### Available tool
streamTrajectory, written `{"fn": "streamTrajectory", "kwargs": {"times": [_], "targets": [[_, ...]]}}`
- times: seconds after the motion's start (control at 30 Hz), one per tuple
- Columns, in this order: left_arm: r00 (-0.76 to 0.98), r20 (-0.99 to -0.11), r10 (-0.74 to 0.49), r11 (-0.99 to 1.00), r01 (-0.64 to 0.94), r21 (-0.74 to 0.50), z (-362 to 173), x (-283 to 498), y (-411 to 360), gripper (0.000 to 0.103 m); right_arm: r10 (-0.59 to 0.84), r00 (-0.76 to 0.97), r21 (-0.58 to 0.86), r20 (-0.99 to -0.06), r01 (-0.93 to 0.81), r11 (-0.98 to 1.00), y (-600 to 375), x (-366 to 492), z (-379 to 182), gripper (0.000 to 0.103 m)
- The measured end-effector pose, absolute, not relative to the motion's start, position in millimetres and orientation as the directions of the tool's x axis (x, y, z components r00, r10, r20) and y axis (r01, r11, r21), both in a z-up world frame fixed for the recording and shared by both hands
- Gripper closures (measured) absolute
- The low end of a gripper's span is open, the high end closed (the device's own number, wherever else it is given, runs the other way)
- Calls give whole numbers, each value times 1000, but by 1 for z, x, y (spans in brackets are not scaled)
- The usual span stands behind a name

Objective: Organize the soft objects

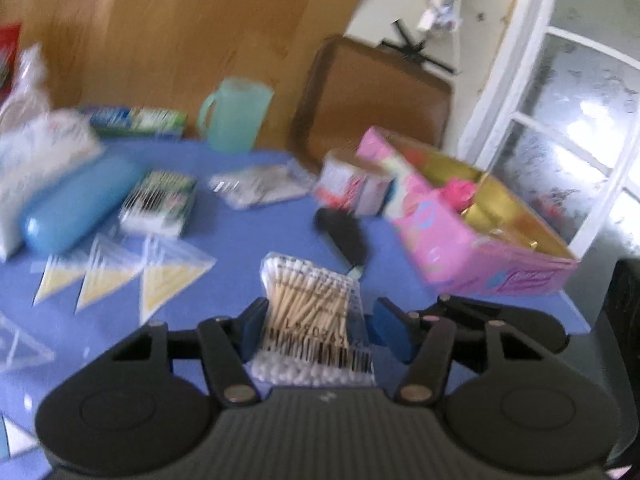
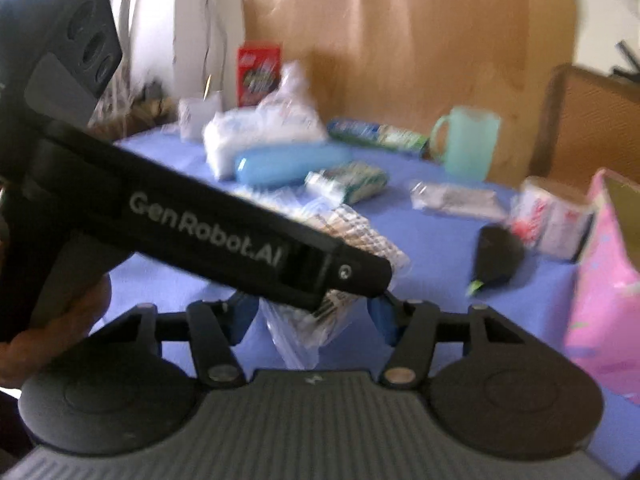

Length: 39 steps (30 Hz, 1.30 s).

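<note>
The left gripper (image 1: 316,328) has a clear bag of cotton swabs (image 1: 310,312) between its blue pads, the left pad touching it and the right pad just beside it, so a firm grip cannot be told. The right gripper (image 2: 312,312) has the same bag's loose end (image 2: 304,332) between its half-closed jaws, above the near edge of the blue table (image 1: 248,236). A pink box (image 1: 480,232) stands open to the right.

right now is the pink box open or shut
Open: the pink box has no lid over it, and its gold inside and some pink stuff show from above in the left wrist view.
</note>
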<state>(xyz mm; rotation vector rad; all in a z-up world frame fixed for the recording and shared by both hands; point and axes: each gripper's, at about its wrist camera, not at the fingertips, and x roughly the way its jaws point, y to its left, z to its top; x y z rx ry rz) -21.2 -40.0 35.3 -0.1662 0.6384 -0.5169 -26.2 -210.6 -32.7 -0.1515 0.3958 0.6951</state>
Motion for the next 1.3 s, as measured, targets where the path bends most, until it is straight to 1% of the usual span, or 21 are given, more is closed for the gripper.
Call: {"fn": "streamTrajectory", "kwargs": {"times": [0.13,0.23,0.37,0.4,0.47,0.5,0.53,0.57,0.6,0.63,0.7,0.8,0.87,0.93,1.0,1.07,1.23,1.3], "targets": [[682,-463,-566,824,495,-278,68,-16,-75,45,530,803,-84,-272,-568,819,-241,-38,-12,40],[658,-438,-613,788,555,-267,88,-3,-110,45,457,863,-107,-213,-486,867,-270,-33,0,40],[625,-420,-657,743,630,-226,100,19,-167,45,359,913,-89,-193,-381,920,-310,-11,10,40],[622,-418,-662,738,639,-218,101,25,-179,43,331,924,-87,-193,-352,932,-319,-3,12,40],[629,-414,-658,739,646,-194,100,37,-204,35,263,945,-90,-194,-284,955,-330,15,12,39],[644,-417,-641,752,636,-172,98,43,-217,31,206,958,-105,-199,-230,968,-335,27,10,36],[658,-427,-620,768,621,-157,95,48,-225,30,144,968,-126,-206,-173,977,-337,38,7,33],[666,-441,-602,781,607,-149,92,51,-230,31,91,974,-143,-207,-122,982,-341,45,4,33],[675,-451,-584,794,589,-147,89,53,-231,33,49,975,-147,-218,-83,986,-346,53,1,33],[684,-455,-571,806,571,-153,86,52,-226,33,37,973,-126,-228,-67,990,-353,55,0,34],[699,-433,-570,813,557,-170,83,47,-207,33,62,974,-54,-218,-75,996,-368,48,-2,34],[731,-414,-541,838,509,-196,80,38,-169,32,74,975,-18,-212,-80,997,-373,41,-5,34],[749,-419,-514,858,463,-223,73,33,-136,32,110,974,19,-198,-109,994,-372,33,-6,36],[781,-436,-446,895,390,-217,65,30,-104,32,153,971,50,-186,-146,988,-368,31,-4,45],[800,-459,-386,922,321,-217,56,28,-75,32,194,965,68,-179,-184,981,-354,26,3,52],[809,-482,-337,939,253,-233,47,26,-45,32,245,952,85,-180,-233,969,-341,27,9,53],[844,-490,-216,968,122,-217,29,13,17,32,403,885,149,-232,-377,914,-301,42,21,53],[846,-493,-203,967,95,-236,23,13,30,32,444,852,178,-278,-408,895,-282,54,19,53]]}}
